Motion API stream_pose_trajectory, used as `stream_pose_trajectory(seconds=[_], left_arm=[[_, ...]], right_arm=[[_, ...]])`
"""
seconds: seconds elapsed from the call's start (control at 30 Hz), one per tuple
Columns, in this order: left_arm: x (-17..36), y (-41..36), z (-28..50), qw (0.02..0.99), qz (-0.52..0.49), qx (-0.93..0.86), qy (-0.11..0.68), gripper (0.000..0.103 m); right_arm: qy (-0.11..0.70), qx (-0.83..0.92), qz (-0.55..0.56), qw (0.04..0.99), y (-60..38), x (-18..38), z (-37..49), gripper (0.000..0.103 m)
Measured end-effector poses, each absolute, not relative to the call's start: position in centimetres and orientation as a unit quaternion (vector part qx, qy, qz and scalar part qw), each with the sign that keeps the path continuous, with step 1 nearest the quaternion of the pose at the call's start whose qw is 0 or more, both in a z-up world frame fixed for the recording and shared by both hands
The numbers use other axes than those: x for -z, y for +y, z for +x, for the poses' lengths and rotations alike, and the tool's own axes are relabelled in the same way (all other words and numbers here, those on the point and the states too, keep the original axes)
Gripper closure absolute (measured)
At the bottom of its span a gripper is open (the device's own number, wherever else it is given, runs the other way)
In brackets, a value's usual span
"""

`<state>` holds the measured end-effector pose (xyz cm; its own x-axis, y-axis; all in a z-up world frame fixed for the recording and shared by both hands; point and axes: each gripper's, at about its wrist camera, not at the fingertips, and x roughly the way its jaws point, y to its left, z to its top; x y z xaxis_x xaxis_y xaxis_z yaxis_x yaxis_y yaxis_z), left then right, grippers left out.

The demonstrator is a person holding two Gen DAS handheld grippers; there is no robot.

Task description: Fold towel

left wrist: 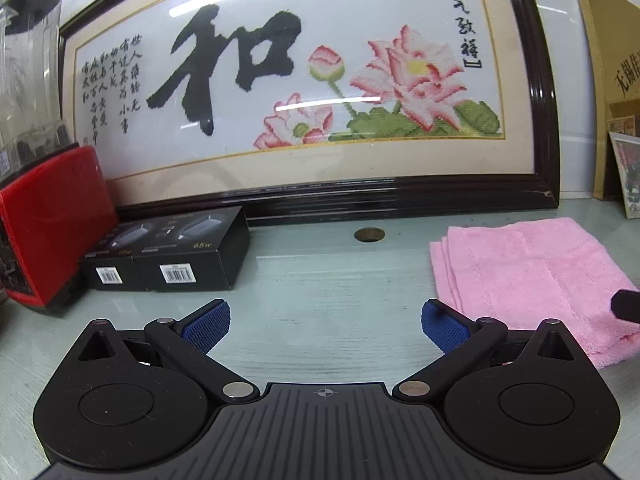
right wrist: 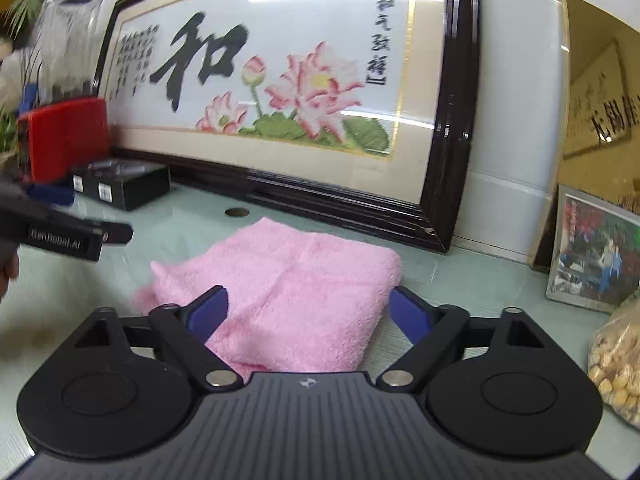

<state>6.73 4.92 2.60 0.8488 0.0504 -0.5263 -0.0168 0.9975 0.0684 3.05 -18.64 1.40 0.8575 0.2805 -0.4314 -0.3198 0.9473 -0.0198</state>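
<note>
Left wrist view: we see the left gripper [left wrist: 325,326] with its blue-padded fingers [left wrist: 208,326] spread wide, nothing between them, over a bare stretch of the pale green table [left wrist: 320,280]. The pink towel [left wrist: 532,276] lies folded on the table at about 3 o'clock from that gripper, its layered edges stacked on the side facing the gap between the fingers. The right-hand finger's tip overlaps the towel's near corner in this view; we cannot tell whether they touch. At 9 to 10 o'clock stand two black boxes [left wrist: 172,258] with barcode labels, just beside a red-based blender [left wrist: 52,224] with a clear jug. A round hole [left wrist: 369,235] in the table sits at 12 o'clock, in front of the large framed embroidery [left wrist: 304,80] (lotus flowers and a big black character) leaning against the wall.

Right wrist view (slightly blurred): the right gripper [right wrist: 308,314] also has its fingers spread apart, and the towel fills the space ahead of and between them, from 11 to 1 o'clock. We cannot tell whether the fingers rest on the cloth. The left gripper shows at 9 o'clock, held by a hand [right wrist: 8,270] at the frame edge, clear of the towel. At 3 o'clock a framed photo [right wrist: 592,256] leans upright, and a bag of yellowish pieces [right wrist: 618,364] sits at 4 o'clock.
</note>
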Motion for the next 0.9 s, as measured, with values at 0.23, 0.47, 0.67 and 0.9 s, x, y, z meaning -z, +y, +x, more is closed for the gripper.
stream_pose_trajectory(seconds=[0.23,0.47,0.67,0.9], left_arm=[[-2.7,5.4,6.0,0.957,0.009,0.018,0.289,0.0],[-2.0,4.2,4.1,0.954,0.014,0.018,0.299,0.0],[-1.4,2.3,3.3,0.948,0.022,0.027,0.316,0.0],[-0.8,0.2,2.2,0.941,0.031,0.037,0.335,0.0]], right_arm=[[0.261,-0.178,-0.029,0.948,-19.3,-0.2,1.9,0.008],[0.274,-0.151,0.004,0.95,-20.8,0.4,0.4,0.001],[0.28,-0.105,0.028,0.954,-22.5,0.6,0.5,0.001],[0.325,-0.081,0.02,0.942,-22.7,1.6,0.5,0.001]])
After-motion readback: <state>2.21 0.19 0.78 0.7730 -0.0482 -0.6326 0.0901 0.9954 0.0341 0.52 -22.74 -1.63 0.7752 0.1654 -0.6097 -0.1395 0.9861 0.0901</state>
